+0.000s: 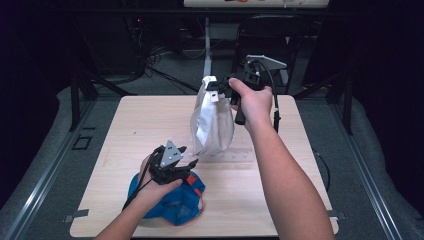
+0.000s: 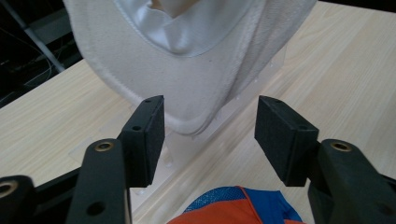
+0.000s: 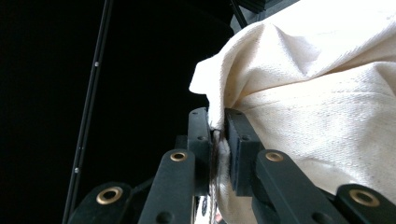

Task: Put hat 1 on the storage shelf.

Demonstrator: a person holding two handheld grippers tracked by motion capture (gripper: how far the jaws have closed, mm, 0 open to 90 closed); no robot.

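Observation:
A white cloth cap (image 1: 212,120) hangs above the middle of the wooden table (image 1: 145,120). My right gripper (image 1: 216,90) is shut on its top edge. In the right gripper view the jaws pinch a fold of the cream fabric (image 3: 317,102), with the right gripper (image 3: 218,126) closed tight. My left gripper (image 1: 189,155) is open, low over the table, and points at the cap's lower end. In the left gripper view the cap (image 2: 187,70) hangs just beyond the open left gripper (image 2: 210,126), untouched by the pads (image 2: 149,135). A blue and orange cap (image 1: 185,200) lies under my left hand.
A clear plastic plate (image 1: 240,157) lies flat on the table below the hanging cap, and it is the clear plate (image 2: 187,149) ahead of the left jaws. The blue and orange cap (image 2: 238,210) lies near the front edge. Dark frames and cables stand behind the table.

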